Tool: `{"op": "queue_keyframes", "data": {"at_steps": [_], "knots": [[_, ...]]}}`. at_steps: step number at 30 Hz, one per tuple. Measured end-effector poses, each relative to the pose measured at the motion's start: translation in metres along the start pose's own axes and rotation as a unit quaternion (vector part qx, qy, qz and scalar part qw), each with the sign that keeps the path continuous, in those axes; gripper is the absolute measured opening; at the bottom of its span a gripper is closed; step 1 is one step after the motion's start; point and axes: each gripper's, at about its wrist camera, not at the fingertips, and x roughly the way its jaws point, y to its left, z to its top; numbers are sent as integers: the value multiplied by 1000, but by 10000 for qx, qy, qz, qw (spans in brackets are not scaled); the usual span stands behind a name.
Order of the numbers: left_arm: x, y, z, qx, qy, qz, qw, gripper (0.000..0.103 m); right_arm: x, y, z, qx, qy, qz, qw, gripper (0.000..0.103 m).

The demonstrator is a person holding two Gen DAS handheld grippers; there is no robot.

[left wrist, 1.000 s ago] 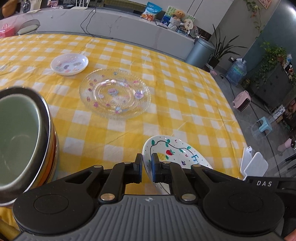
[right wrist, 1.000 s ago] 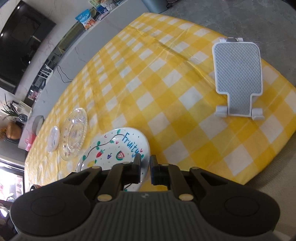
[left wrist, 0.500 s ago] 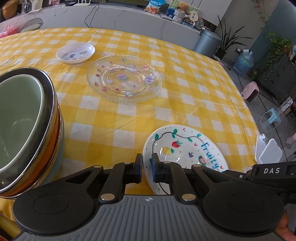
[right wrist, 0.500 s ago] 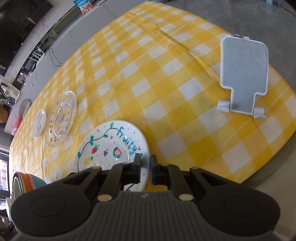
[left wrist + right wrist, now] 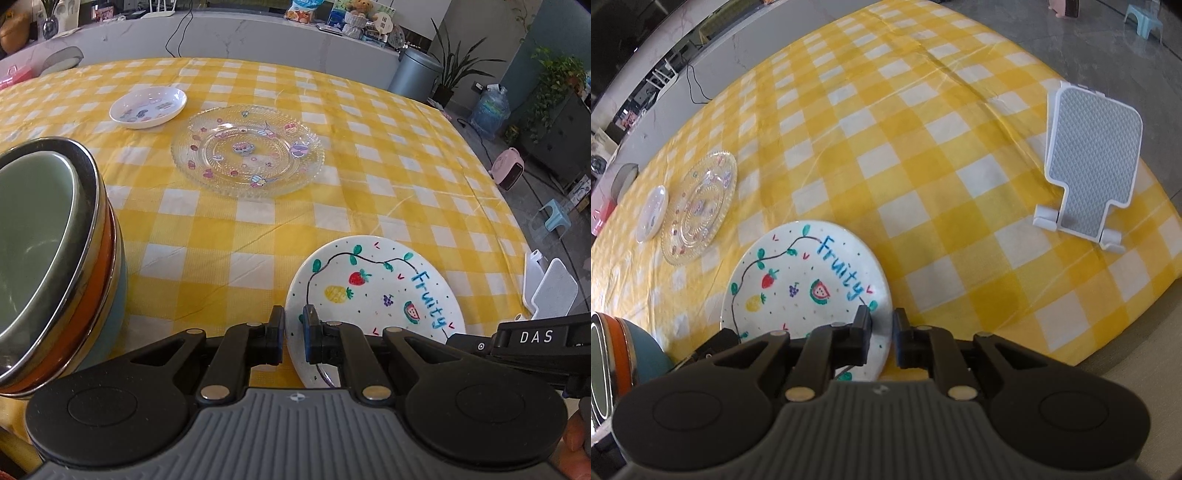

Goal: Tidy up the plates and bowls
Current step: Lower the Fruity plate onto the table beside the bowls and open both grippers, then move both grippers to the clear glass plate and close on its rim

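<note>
A white plate painted with fruit and the word "Fruity" lies near the front edge of the yellow checked table. My left gripper is shut on its left rim, one finger outside and one on the plate. My right gripper straddles the opposite rim of the plate. Its jaws are opening, and a thin gap shows between the outer pad and the rim. A stack of nested bowls stands at the left, the top one pale green inside.
A clear glass plate with coloured motifs lies mid-table, and a small white dish sits behind it. A white and grey folding stand is at the table's right corner. A counter, a bin and plants lie beyond the table.
The fruit plate has come down from a tilt and now lies flatter on the cloth. The gap between the right gripper's fingers has widened a little. The bowl stack shows further left.
</note>
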Motion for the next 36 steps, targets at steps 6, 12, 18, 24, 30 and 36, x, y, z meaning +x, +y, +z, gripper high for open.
{"op": "queue_keyframes", "data": {"at_steps": [6,12,18,24,30,36], "knots": [[1,2,1,-52,94,-67,9999,13,0,1,0,-38,17,-56,10000,19],[-3,2,3,-62,59,0,10000,17,-4,2,-1,-66,-154,-153,9997,28],[-11,0,9,-43,-41,55,10000,27,-18,-5,-1,140,-586,-27,9982,42],[-21,-5,20,240,-59,68,9997,37,-26,-10,2,360,-934,187,9948,47],[-37,-12,41,541,-226,24,9983,50,-33,-12,5,527,-1348,475,9883,48],[-42,-8,69,596,-92,-81,9981,53,-30,-12,13,722,-1544,725,9827,51]]}}
